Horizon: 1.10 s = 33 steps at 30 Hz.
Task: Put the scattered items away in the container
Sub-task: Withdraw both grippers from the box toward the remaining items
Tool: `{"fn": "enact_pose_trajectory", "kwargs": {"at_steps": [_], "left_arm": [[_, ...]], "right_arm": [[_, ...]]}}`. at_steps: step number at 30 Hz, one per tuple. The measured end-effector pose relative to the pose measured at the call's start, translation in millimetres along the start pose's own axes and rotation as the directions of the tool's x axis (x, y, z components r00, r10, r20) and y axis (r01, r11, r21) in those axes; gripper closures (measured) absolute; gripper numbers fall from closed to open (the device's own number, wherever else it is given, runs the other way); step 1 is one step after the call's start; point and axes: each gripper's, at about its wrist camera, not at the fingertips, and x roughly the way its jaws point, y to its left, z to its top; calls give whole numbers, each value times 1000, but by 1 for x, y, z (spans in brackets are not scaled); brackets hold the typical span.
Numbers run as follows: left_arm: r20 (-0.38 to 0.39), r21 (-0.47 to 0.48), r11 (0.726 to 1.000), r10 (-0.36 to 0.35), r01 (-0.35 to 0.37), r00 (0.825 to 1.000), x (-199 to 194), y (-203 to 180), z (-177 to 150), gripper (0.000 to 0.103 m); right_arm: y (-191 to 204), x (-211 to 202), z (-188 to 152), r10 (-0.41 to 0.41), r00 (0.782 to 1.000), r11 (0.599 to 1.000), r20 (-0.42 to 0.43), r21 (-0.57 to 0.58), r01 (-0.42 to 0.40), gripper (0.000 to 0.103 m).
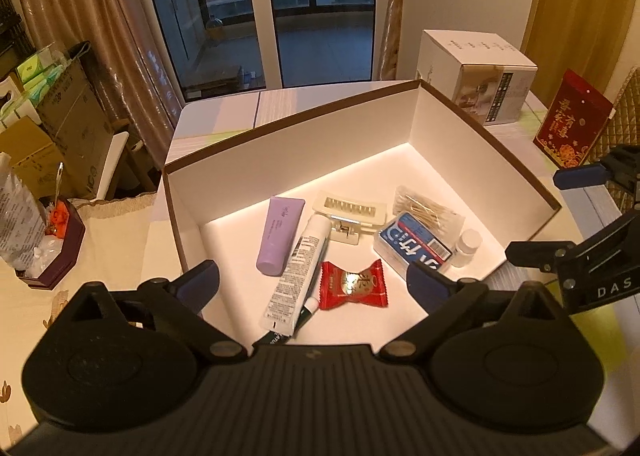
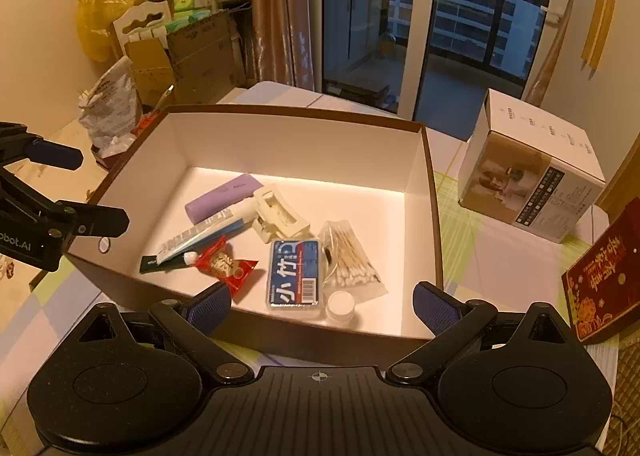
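An open white box with a brown rim (image 1: pixel 296 117) (image 2: pixel 434 191) stands on the table. Inside lie a purple tube (image 1: pixel 278 234) (image 2: pixel 222 197), a white tube (image 1: pixel 298 274) (image 2: pixel 200 236), a dark green tube under it (image 2: pixel 150 264), a red candy packet (image 1: pixel 353 284) (image 2: pixel 226 264), a cream hair clip (image 1: pixel 350 215) (image 2: pixel 276 213), a blue packet (image 1: pixel 412 246) (image 2: pixel 295 274), a bag of cotton swabs (image 1: pixel 428 205) (image 2: pixel 348 252) and a small white bottle (image 1: pixel 467 248) (image 2: pixel 340 306). My left gripper (image 1: pixel 312 284) is open and empty above the box's near side. My right gripper (image 2: pixel 322 306) is open and empty over its near wall.
A printed white carton (image 1: pixel 480 71) (image 2: pixel 532 171) and a red envelope (image 1: pixel 572 125) (image 2: pixel 604 276) stand right of the box. A dark tray of clutter (image 1: pixel 52 244) and cardboard boxes (image 2: pixel 192 51) are at the left. Curtains and a balcony door are behind.
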Motion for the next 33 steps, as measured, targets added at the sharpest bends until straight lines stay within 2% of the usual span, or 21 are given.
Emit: {"fn": "enact_pose_trajectory", "kwargs": {"at_steps": [20,28,33], "left_arm": [[53,-18,1000,20,-19,998,-58,-22,-30,4],[51,-42,999,8,-6,999,-67,-33,-49,4],[12,-77,997,-21,22,1000,-60,-41,-74,5]], "right_arm": [[5,-46,-34,23,999,1000,47,8,-23,1],[-15,-54,-72,28,999,997,22,69,-29,1],[-25,-56,-106,31,999,993,-21,117,-28,1]]}}
